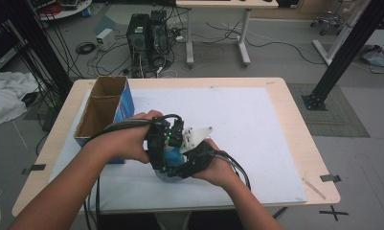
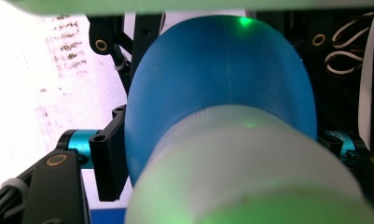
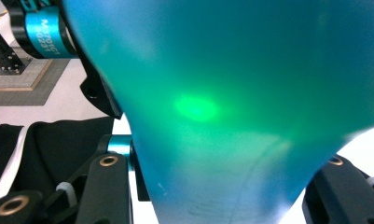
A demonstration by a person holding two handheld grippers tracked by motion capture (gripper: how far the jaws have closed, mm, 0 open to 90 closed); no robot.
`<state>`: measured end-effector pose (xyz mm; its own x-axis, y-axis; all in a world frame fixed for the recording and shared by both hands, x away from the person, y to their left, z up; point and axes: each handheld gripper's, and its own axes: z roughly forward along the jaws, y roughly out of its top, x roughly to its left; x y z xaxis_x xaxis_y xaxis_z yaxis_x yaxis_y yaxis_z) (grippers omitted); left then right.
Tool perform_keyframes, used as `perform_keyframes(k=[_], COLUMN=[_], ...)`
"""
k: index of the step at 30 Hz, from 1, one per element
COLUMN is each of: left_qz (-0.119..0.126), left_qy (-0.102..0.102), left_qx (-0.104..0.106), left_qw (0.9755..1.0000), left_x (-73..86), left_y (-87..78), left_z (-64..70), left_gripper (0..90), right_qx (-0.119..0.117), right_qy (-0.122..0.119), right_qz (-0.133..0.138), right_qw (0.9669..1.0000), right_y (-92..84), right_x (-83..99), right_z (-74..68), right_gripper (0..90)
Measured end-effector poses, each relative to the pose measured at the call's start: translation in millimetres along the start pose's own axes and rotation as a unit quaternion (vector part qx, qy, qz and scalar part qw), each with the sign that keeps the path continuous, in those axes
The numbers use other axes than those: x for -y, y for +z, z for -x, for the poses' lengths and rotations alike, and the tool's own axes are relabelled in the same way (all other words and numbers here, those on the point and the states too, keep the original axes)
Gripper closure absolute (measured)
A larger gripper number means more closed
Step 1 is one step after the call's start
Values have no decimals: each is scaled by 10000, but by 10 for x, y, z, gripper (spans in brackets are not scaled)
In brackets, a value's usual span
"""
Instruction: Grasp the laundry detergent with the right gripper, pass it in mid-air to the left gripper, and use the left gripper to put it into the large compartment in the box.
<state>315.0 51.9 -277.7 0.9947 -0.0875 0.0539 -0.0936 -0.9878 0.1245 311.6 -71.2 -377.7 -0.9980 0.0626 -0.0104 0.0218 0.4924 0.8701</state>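
Both hands meet over the middle of the white mat, where a blue bottle is held between the two grippers. In the right gripper view the bottle's blue body sits between the black jaws, and my right gripper is shut on it. In the left gripper view a whitish cap at the end of the blue body lies between the jaws of my left gripper. Its left fingertip stands right at the bottle's edge; I cannot tell whether the pads press. From above, my left gripper and right gripper hide most of the bottle.
An open cardboard box with a blue side stands at the table's left, close to the left hand. The white mat covers most of the wooden table. Computer towers and cables lie on the floor beyond.
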Motion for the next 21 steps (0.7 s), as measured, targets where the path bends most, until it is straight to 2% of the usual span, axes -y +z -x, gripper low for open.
perform_keyframes(k=[2,7,10,12,13,21], left_qz=[-10,-6,0,-23,-40,-77], left_qy=[-3,5,11,-2,3,-52], left_qx=[9,43,97,94,86,147], left_qw=[10000,10000,10000,10000,10000,9998], left_x=[-3,-7,-9,-13,-15,-15], left_y=[-1,-3,-3,5,6,7], left_z=[1,2,3,2,1,4], left_gripper=[284,318,341,346,347,399], right_qx=[26,10,-20,-31,21,13], right_qy=[-104,-92,10,6,-116,-142], right_qz=[-37,-30,-13,-15,-45,-36], right_qw=[9999,10000,10000,10000,9999,9999], right_y=[2,3,6,9,8,15], right_x=[3,1,-1,0,4,1], right_z=[13,11,-4,-2,9,-4], right_gripper=[469,469,469,469,469,469])
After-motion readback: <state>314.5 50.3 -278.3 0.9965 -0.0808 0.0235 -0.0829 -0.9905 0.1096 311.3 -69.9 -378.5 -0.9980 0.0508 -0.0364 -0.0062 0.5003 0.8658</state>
